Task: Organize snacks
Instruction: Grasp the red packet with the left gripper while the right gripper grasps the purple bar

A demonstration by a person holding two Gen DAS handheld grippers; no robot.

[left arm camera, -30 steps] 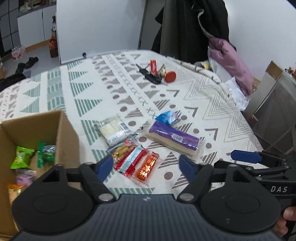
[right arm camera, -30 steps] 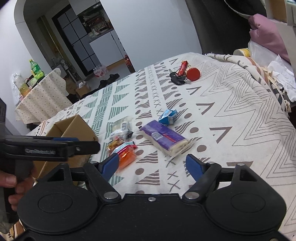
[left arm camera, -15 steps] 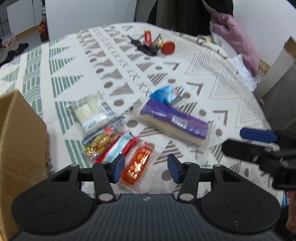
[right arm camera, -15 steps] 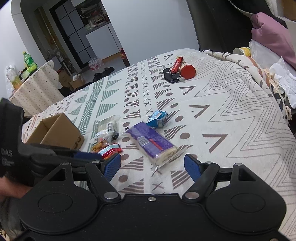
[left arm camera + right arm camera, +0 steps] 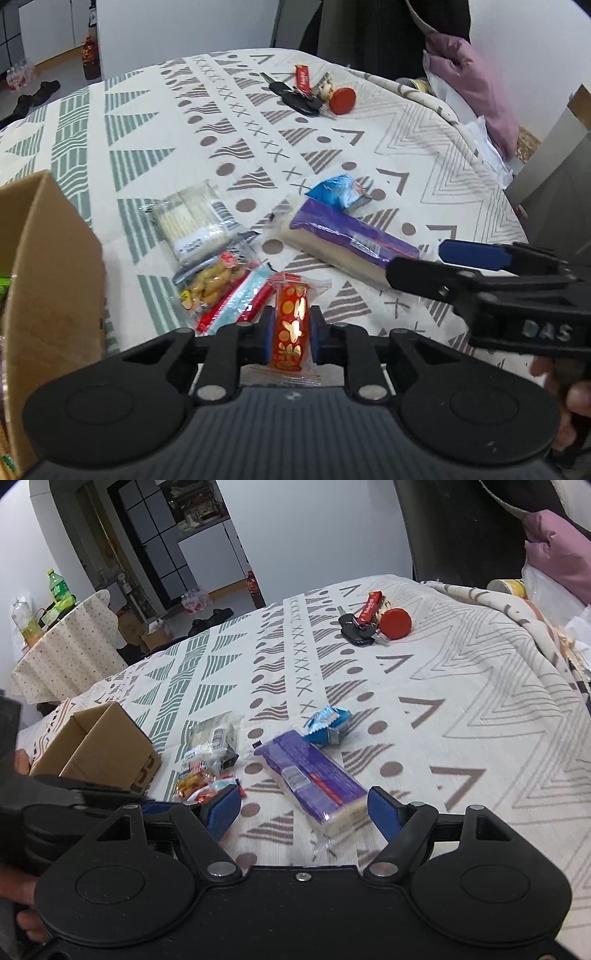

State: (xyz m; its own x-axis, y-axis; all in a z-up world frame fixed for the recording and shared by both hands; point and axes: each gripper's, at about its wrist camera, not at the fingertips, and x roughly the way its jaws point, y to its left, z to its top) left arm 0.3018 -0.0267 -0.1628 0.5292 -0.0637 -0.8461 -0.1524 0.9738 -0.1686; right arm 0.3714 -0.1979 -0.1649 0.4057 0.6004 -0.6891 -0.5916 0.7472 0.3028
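My left gripper point(image 5: 290, 334) is shut on a red snack packet with gold spots point(image 5: 290, 328), pinched between its blue pads just above the cloth. Beside it lie a red-and-blue stick pack point(image 5: 236, 299), a peanut bag point(image 5: 212, 280), a pale wafer pack point(image 5: 194, 221), a long purple pack point(image 5: 351, 240) and a small blue pouch point(image 5: 338, 190). The cardboard box point(image 5: 48, 266) stands at the left. My right gripper point(image 5: 304, 810) is open, low over the cloth, with the near end of the purple pack point(image 5: 310, 775) between its fingers and untouched.
Keys with a red tag point(image 5: 364, 622) and a red round disc point(image 5: 395, 624) lie further back on the patterned tablecloth point(image 5: 461, 686). Clothes and a pink bundle point(image 5: 472, 85) hang beyond the table's far right edge. A hand point(image 5: 569, 398) holds the right gripper.
My left gripper dropped toward the cloth and shut on the red gold-spotted packet. The right gripper moved closer to the purple pack and stayed open.
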